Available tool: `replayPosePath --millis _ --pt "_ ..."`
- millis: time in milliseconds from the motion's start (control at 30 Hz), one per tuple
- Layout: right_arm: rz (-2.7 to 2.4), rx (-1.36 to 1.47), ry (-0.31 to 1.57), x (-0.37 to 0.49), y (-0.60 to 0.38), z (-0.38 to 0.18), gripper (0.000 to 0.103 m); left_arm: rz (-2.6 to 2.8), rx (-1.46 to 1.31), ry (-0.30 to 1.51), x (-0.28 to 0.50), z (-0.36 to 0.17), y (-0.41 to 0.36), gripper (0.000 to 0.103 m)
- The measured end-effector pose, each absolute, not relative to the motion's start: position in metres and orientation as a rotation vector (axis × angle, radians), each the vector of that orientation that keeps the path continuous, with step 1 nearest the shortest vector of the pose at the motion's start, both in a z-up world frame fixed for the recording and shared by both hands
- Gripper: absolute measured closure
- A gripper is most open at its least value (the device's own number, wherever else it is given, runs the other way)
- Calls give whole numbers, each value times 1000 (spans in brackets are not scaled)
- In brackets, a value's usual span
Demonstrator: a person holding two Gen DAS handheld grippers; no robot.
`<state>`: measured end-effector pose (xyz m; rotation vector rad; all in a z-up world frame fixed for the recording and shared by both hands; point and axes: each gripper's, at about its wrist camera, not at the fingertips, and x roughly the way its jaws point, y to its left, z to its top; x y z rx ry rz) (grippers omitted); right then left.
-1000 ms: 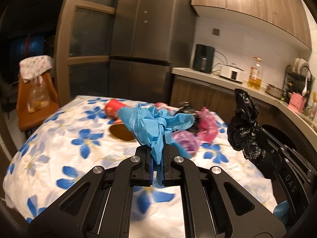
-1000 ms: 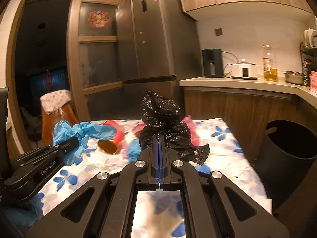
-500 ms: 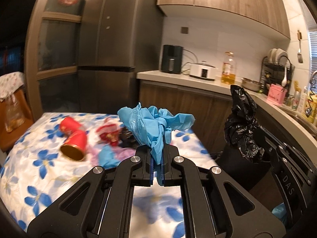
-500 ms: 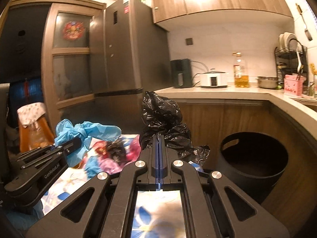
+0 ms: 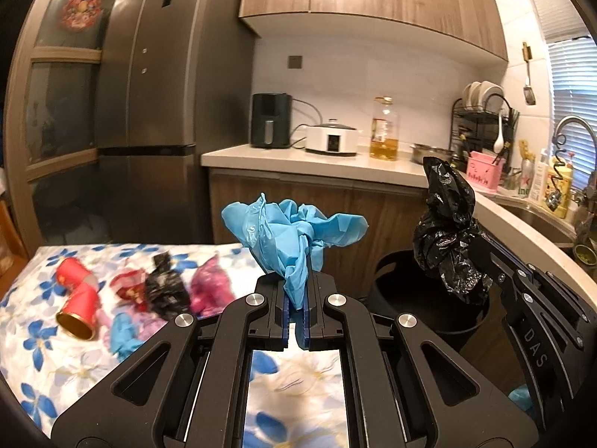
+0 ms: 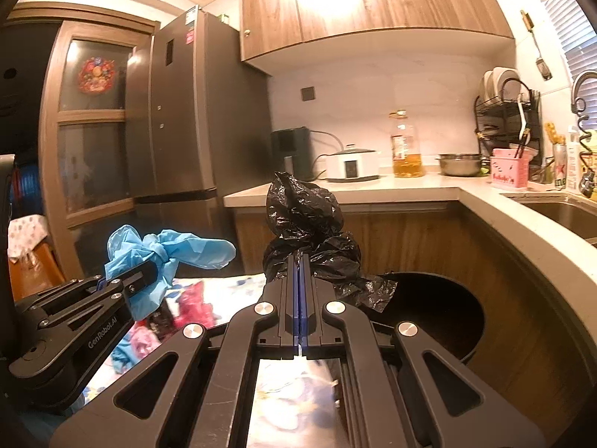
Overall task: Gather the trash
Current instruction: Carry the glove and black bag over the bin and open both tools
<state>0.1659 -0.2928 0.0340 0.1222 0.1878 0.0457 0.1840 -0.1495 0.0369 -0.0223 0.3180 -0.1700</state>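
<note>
My left gripper (image 5: 296, 291) is shut on a crumpled blue glove (image 5: 291, 235), held above the table's right end. My right gripper (image 6: 299, 272) is shut on a crumpled black plastic bag (image 6: 304, 224), held up beside the black bin (image 6: 447, 313). In the left wrist view the black bag (image 5: 447, 231) hangs over the bin (image 5: 403, 283). In the right wrist view the blue glove (image 6: 168, 254) is at the left. On the floral tablecloth (image 5: 56, 366) lie a red paper cup (image 5: 76, 310), red, black and pink wrappers (image 5: 164, 291) and a blue scrap (image 5: 121, 336).
The bin stands on the floor between the table and the wooden counter (image 6: 373, 190). On the counter are an air fryer (image 5: 270, 121), a cooker (image 5: 332, 140), an oil bottle (image 5: 384, 128), a dish rack (image 6: 507, 119) and a sink (image 6: 559, 212). A tall fridge (image 5: 164, 112) stands behind the table.
Both grippers have swung right from over the table toward the bin, still holding the glove and the bag. The bin now fills more of the right wrist view.
</note>
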Motion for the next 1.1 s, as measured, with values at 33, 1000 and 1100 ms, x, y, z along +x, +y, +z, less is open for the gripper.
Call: replayPosePath --millis 33,1000,1100 --pt "37 125 186 166 -298 34 102 -181 -22 316 186 38 -154 99" --pt "-143 174 181 186 -371 25 102 -429 -24 350 246 25 -243 99" --pt "-150 182 182 189 -376 26 102 -443 -15 358 251 22 -251 99"
